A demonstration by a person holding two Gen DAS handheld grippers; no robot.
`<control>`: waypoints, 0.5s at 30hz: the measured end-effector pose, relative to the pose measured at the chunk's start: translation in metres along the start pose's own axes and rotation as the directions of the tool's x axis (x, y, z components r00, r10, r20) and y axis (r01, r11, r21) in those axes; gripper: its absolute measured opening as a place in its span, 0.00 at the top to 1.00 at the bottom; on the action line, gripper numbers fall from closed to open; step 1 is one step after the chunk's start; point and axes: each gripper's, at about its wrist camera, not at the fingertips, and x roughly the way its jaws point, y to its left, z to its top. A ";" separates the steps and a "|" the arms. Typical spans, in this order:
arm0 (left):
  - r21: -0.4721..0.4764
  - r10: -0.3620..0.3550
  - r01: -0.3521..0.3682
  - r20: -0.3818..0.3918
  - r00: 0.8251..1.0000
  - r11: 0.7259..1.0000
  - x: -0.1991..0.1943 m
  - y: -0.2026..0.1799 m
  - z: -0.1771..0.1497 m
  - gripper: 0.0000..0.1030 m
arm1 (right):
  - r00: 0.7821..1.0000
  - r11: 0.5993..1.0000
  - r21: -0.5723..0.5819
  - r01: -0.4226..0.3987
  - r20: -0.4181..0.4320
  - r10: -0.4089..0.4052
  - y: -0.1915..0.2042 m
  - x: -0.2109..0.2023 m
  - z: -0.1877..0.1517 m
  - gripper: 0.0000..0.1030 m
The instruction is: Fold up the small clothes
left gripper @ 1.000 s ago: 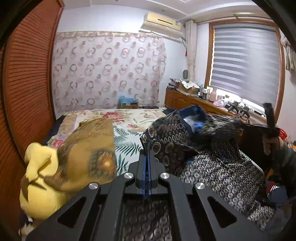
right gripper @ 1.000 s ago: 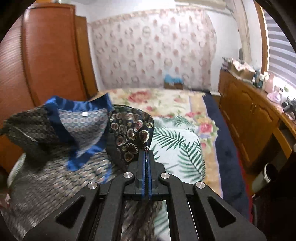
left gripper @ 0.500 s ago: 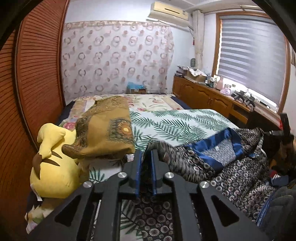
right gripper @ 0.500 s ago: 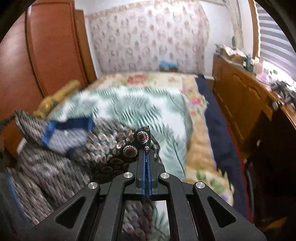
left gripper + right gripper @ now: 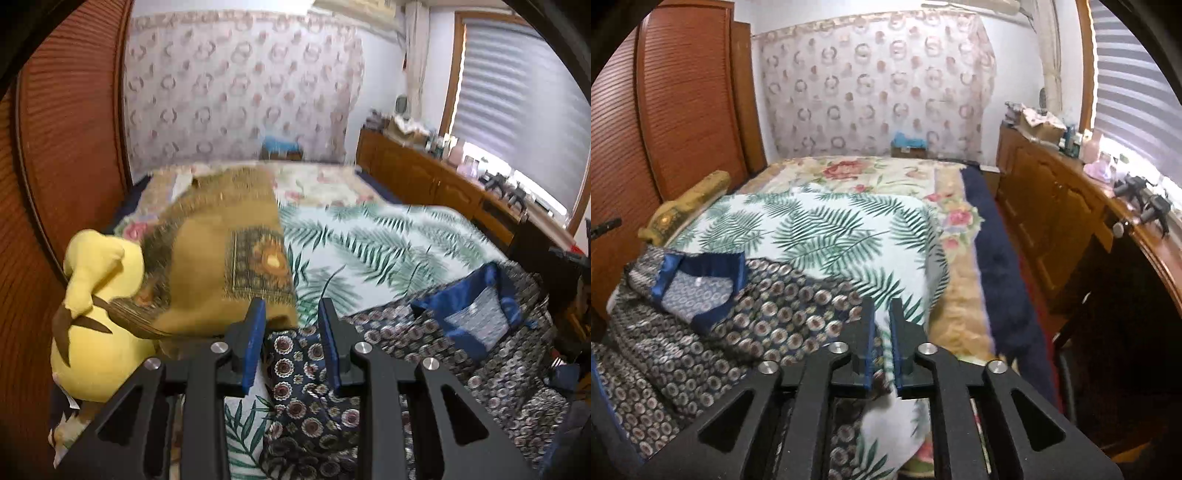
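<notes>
A dark shirt with round medallion print (image 5: 424, 343) and a blue collar (image 5: 461, 295) lies spread on the near end of the bed. My left gripper (image 5: 291, 310) hovers over its left corner. Its jaws are opening, and the cloth lies below them with the blue pads (image 5: 255, 332) clear of it. In the right wrist view the same shirt (image 5: 775, 317) lies to the left, collar (image 5: 701, 266) up. My right gripper (image 5: 882, 308) is at its right edge. Those jaws are opening too, with a narrow gap and no cloth pinched.
The shirt rests on a leaf-print sheet (image 5: 831, 229) over a floral bedspread. A yellow plush toy (image 5: 96, 332) and an ochre patterned cloth (image 5: 221, 258) lie at the left by the wooden wardrobe (image 5: 74, 147). A wooden dresser (image 5: 1052, 206) runs along the right wall.
The shirt, held up in both shut grippers a second ago, has come down flat onto the bed. Both pairs of jaws have parted and let go of it.
</notes>
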 end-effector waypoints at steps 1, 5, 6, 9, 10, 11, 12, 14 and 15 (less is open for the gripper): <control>0.001 0.000 0.000 -0.022 1.000 1.000 0.008 0.000 -0.001 0.74 | 1.000 1.000 -0.001 0.009 -0.003 -0.009 -0.001 0.006 0.004 0.85; -0.008 0.007 -0.008 -0.101 0.995 1.000 0.036 0.004 -0.011 0.74 | 0.998 0.999 0.007 0.040 -0.047 -0.040 -0.001 0.037 0.009 0.85; -0.014 0.009 -0.011 -0.120 0.993 1.000 0.042 0.006 -0.014 0.74 | 0.998 0.999 0.008 0.036 -0.053 -0.035 -0.001 0.044 0.009 0.85; -0.050 -0.025 0.018 -0.160 0.987 0.999 0.054 0.010 -0.021 0.74 | 0.997 1.000 0.008 0.018 -0.071 -0.017 0.003 0.069 0.012 0.85; -0.055 -0.037 0.028 -0.169 0.985 0.998 0.056 0.010 -0.023 0.74 | 0.997 1.000 0.007 0.013 -0.076 -0.012 0.005 0.077 0.012 0.85; -0.054 -0.037 0.028 -0.177 0.984 0.998 0.058 0.009 -0.025 0.74 | 0.997 1.000 0.005 0.010 -0.083 -0.010 0.006 0.083 0.012 0.85; -0.046 -0.027 0.019 -0.184 0.982 0.999 0.059 0.009 -0.028 0.74 | 0.996 1.000 0.001 0.013 -0.094 -0.013 0.007 0.091 0.012 0.84; -0.041 -0.026 0.018 -0.194 0.981 0.999 0.061 0.007 -0.031 0.74 | 0.993 1.000 0.005 0.025 -0.113 -0.024 0.007 0.103 0.010 0.81; -0.040 -0.024 0.017 -0.203 0.979 0.999 0.062 0.007 -0.033 0.74 | 0.992 1.000 0.015 0.020 -0.122 -0.018 0.007 0.108 0.009 0.79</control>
